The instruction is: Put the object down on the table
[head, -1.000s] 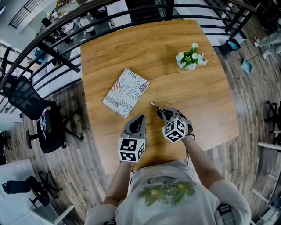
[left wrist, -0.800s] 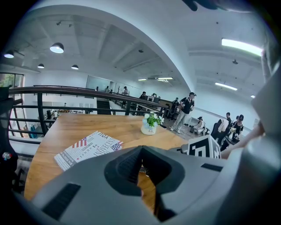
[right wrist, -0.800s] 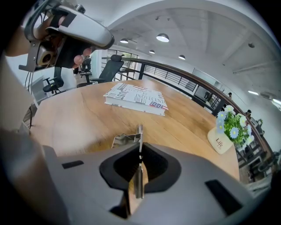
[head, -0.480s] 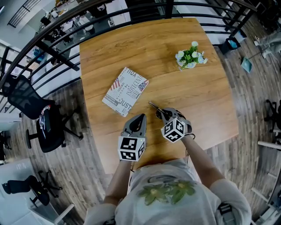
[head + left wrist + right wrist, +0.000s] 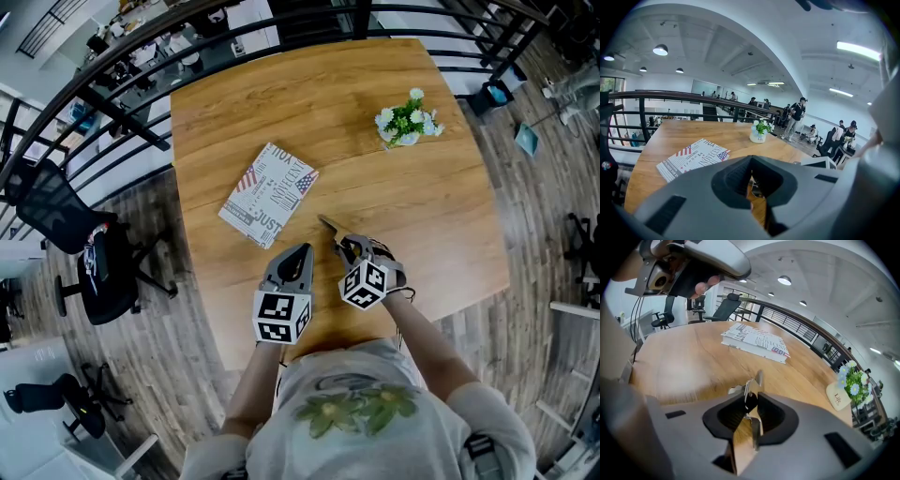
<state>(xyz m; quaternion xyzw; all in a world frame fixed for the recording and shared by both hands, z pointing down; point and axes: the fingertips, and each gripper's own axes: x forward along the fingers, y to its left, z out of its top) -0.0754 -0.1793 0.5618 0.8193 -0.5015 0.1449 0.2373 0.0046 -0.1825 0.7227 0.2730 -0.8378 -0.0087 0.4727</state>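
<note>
The right gripper's (image 5: 347, 247) fingers have just been opening and stand narrowly apart. The metal tool (image 5: 329, 225) sits loose between them, its tip near the tabletop (image 5: 431, 197). Pulling away askew could snag and drag it. The left gripper's (image 5: 298, 253) fingers are together, empty.

Tan wood-grain table (image 5: 441, 206), b&w booklet (image 5: 269, 196) (red-blue flag print), white flowers (image 5: 407, 120) w/ green leaves, silver tool (image 5: 758, 378).
</note>
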